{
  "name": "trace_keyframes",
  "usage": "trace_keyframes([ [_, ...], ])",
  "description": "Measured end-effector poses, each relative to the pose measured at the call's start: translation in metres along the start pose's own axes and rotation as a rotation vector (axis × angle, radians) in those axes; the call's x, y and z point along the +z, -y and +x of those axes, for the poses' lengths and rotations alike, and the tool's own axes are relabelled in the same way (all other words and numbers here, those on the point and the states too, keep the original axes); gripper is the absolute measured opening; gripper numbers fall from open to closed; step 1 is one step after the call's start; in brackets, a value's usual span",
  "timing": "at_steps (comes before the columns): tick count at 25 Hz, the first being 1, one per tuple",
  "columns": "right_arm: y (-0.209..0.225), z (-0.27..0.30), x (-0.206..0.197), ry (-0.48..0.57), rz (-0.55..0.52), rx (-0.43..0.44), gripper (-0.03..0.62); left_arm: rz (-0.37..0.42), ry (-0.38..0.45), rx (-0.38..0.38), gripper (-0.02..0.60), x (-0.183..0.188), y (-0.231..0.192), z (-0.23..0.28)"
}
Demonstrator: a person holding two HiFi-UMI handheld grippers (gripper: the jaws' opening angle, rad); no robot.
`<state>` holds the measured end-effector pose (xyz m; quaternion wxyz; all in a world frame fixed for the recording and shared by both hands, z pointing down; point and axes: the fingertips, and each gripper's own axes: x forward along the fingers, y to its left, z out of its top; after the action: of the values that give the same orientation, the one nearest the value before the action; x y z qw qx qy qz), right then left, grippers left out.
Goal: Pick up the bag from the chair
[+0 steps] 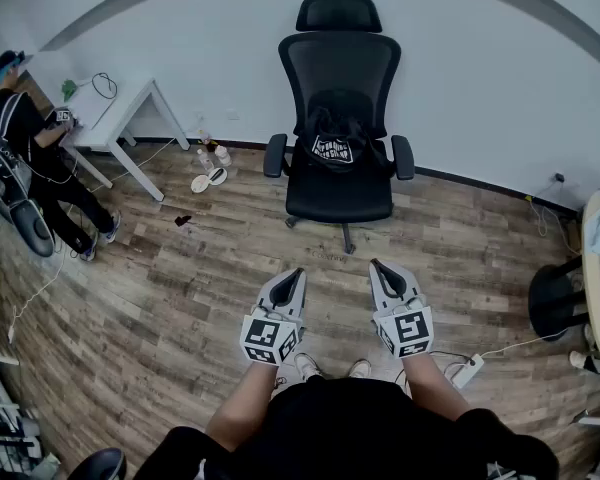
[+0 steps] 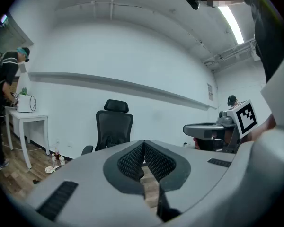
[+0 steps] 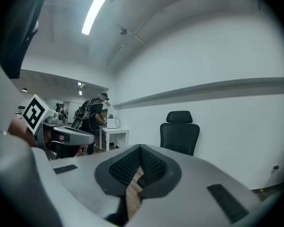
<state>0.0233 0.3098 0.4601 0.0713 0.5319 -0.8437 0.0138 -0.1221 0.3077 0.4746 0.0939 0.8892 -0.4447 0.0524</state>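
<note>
A black bag (image 1: pixel 334 140) with white print rests on the seat of a black office chair (image 1: pixel 340 68), leaning on the backrest. The chair (image 2: pixel 112 126) stands against the white wall, ahead of both grippers, and also shows in the right gripper view as the chair (image 3: pixel 180 134). My left gripper (image 1: pixel 298 272) and right gripper (image 1: pixel 375 264) hover side by side over the wooden floor, well short of the chair. Both are shut with nothing between their jaws. The left gripper's tips (image 2: pixel 143 142) and the right gripper's tips (image 3: pixel 141 148) meet.
A white table (image 1: pixel 115 108) stands at the left wall with a person (image 1: pixel 25 148) beside it. Bottles and a dish (image 1: pixel 210 168) sit on the floor left of the chair. A dark stool (image 1: pixel 558 298) and a power strip (image 1: pixel 468 370) lie at the right.
</note>
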Motion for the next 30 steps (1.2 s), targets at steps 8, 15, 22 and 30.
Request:
trace_keyframes([
  [8, -0.006, 0.009, 0.0, -0.002, 0.005, 0.007, 0.02, 0.007, -0.005, -0.004, 0.021, -0.001, -0.007, 0.0],
  [15, -0.027, 0.018, -0.002, 0.003, 0.026, 0.026, 0.02, 0.001, -0.003, 0.002, 0.021, -0.007, -0.026, -0.015],
  [22, -0.048, 0.036, -0.003, -0.015, 0.043, 0.015, 0.021, 0.005, 0.02, -0.024, 0.021, -0.005, -0.045, -0.026],
  [30, -0.062, 0.04, -0.006, -0.018, 0.023, -0.011, 0.021, -0.017, 0.02, -0.045, 0.021, -0.014, -0.06, -0.035],
])
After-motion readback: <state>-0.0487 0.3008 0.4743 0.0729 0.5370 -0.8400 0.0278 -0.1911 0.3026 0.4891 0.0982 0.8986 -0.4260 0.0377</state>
